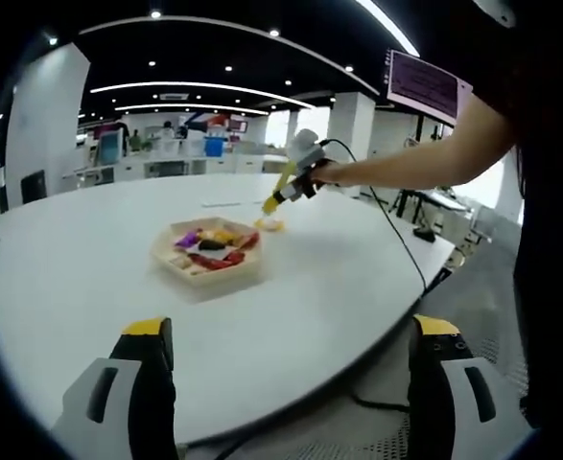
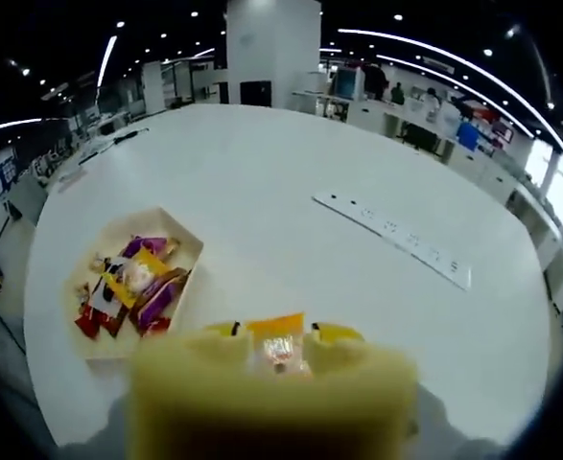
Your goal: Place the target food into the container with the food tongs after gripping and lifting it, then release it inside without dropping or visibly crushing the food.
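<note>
Blurred yellow tongs (image 2: 271, 398) hiding orange packet's (image 2: 277, 347) lower part, tray (image 2: 193, 251) snacks too small to identify

1. You have no text, brand or number in either view that can be read.
2. The screen (image 1: 428, 86) hanging near the ceiling in your left gripper view carries lines of writing, too blurred to make out.
3. The snack packets (image 2: 135, 284) in the tray (image 2: 191, 247) show coloured print in your right gripper view, too small to read.
</note>
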Motion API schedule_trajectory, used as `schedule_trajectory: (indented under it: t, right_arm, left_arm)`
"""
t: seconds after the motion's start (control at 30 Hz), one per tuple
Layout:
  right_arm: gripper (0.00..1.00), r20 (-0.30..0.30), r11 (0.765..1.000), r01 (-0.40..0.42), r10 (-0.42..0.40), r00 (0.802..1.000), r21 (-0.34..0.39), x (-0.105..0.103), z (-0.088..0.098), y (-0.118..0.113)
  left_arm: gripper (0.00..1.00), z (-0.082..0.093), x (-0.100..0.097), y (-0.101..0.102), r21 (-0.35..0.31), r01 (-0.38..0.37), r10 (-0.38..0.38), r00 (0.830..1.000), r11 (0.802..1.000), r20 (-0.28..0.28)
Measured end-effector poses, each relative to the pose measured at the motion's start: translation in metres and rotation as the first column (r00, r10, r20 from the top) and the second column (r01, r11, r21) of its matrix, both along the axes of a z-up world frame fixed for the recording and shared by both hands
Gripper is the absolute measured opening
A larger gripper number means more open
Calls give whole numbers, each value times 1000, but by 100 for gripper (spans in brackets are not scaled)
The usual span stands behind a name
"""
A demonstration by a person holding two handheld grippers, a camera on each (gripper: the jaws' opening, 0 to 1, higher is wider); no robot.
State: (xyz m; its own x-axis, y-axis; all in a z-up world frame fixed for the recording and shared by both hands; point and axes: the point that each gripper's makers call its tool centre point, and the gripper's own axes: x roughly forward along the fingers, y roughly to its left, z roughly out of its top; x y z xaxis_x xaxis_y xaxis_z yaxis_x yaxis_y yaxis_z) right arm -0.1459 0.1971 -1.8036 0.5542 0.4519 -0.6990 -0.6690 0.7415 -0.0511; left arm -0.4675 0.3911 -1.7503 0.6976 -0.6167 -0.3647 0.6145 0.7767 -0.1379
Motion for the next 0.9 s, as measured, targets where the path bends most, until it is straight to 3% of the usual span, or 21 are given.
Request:
schedule_trajectory:
  t: [0.17, 0.27, 0.47, 0.63, 0.73, 0.9]
  right_arm:
    - [29, -18, 1000, -14, 14, 1000, -3, -3, -8, 1]
    - [29, -6, 998, -42, 41, 999, -50, -3, -15, -2]
    - [29, 12, 996, -44, 45, 999, -78, -3, -20, -12]
    - [26, 24, 997, -21, 23, 999, -74, 2, -19, -15]
    - [22, -1, 999, 39, -39, 999, -27, 4, -18, -16]
    - [20, -2, 999, -6, 6, 1000, -33, -1, -15, -13]
  left_arm:
    - [99, 0, 1, 1, 0, -11, 11, 1000, 1000, 1]
    - [99, 0, 2, 2, -1, -15, 15, 1000, 1000, -1]
    - [98, -2, 2, 2, 6, -14, 14, 1000, 1000, -11]
    - [98, -3, 2, 2, 12, -16, 17, 1000, 1000, -16]
    - [98, -4, 2, 3, 18, -19, 19, 1000, 1000, -19]
    - [98, -5, 2, 3, 24, -20, 21, 1000, 1000, -24]
